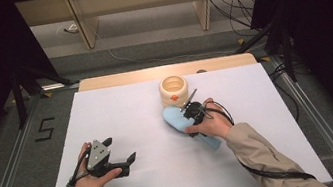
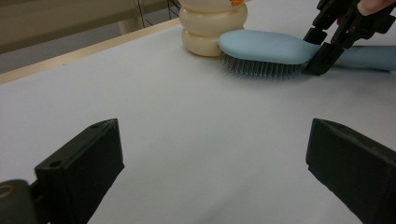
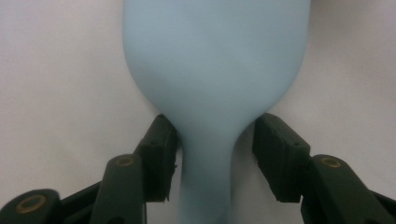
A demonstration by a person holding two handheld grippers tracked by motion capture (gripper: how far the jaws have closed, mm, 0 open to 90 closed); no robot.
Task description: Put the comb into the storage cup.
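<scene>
Hairbrush (image 1: 174, 117) lies bristles-down on table (image 1: 122, 115), just beside cream holder (image 1: 174, 90). Its neck is straddled by right gripper (image 3: 212, 140), jaws not quite closed. Grasp step judged; squeezing needed next. Left gripper (image 2: 215, 163) is held wide open, empty.

A: What is being handled here?

B: A pale blue plastic hairbrush with an oval head and a slim handle (image 1: 178, 118). It lies flat on the white table, smooth back up and dark bristles down against the surface.

A: Where does it sit relative to the right gripper (image 1: 192, 111)?

B: The neck, where head narrows into handle, lies between the two black jaws. The left jaw touches the neck; the right one stands just beside it, with a thin gap. The head reaches forward beyond the fingertips and the handle runs back under the hand.

A: And from the left gripper (image 1: 121, 149)?

B: Well apart, ahead and to its right, lying broadside.
</scene>
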